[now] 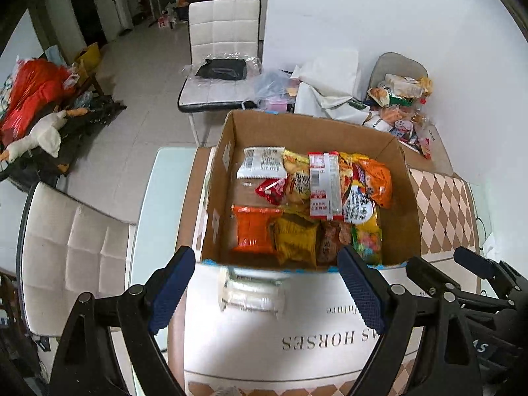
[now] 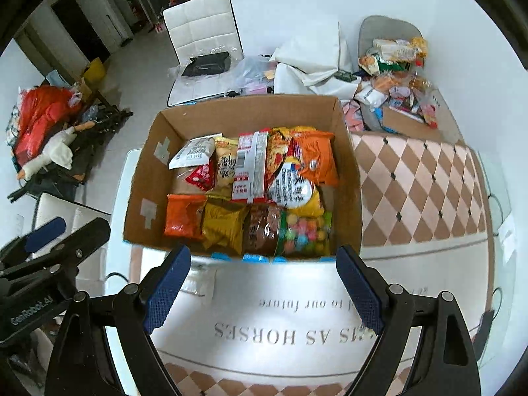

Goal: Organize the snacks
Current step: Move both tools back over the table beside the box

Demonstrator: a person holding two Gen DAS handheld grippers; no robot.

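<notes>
An open cardboard box (image 1: 297, 128) (image 2: 250, 112) stands on the table with several snack packs lying flat in it. Among them are a white pack (image 1: 264, 161), a long red and white pack (image 2: 250, 168), an orange bag (image 2: 316, 158), a yellow pack (image 1: 297, 241) and a bag of coloured sweets (image 2: 303, 234). My left gripper (image 1: 265, 287) hangs above the box's near edge, open and holding nothing. My right gripper (image 2: 264, 287) is beside it, also open and holding nothing. A blurred clear packet (image 1: 250, 293) lies on the cloth under the left gripper.
A white and diamond-patterned cloth (image 2: 422, 184) covers the table. More snacks are piled (image 1: 402, 99) at the far right by the wall, partly in a second box (image 2: 406, 118). A white chair (image 1: 221, 49) stands beyond the box and another chair (image 1: 72, 257) at the left. Clutter (image 1: 36, 99) lies on the floor.
</notes>
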